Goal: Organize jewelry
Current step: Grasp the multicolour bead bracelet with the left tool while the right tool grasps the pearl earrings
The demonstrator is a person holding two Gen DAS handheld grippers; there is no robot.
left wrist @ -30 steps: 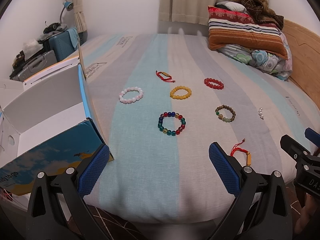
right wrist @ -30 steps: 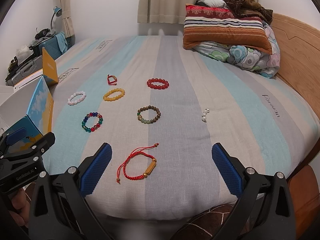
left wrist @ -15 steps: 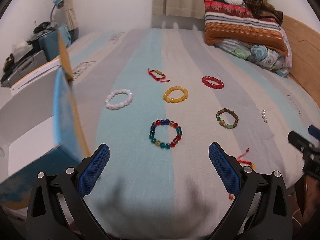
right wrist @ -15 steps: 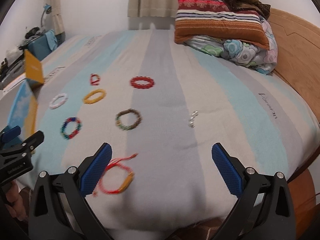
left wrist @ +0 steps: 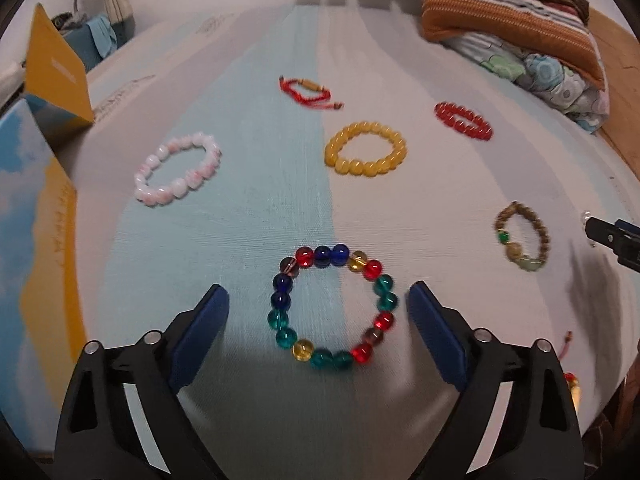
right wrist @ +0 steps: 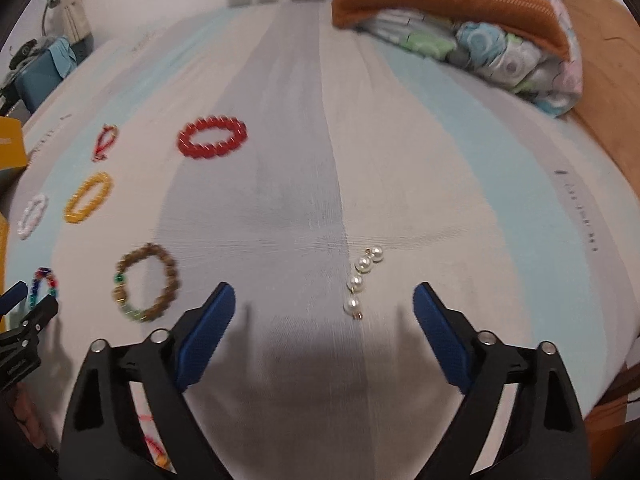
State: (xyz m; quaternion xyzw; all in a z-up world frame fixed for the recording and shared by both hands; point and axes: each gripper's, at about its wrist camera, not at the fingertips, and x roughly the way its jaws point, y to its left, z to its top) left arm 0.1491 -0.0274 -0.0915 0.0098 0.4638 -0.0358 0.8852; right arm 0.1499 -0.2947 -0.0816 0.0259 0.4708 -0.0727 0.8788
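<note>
Both claws have dropped toward the bed and are starting to close, empty, the left gripper straddling the multicoloured bracelet, the right gripper framing the pearl pieces, so two pickups look imminent.

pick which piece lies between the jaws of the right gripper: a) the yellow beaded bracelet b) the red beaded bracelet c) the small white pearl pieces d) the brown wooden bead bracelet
c: in the right wrist view the small white pearl pieces lie on the striped bedsheet in the gap between the closing jaws of the right gripper, not yet touched, while the brown wooden bead bracelet sits off to the left.
</note>
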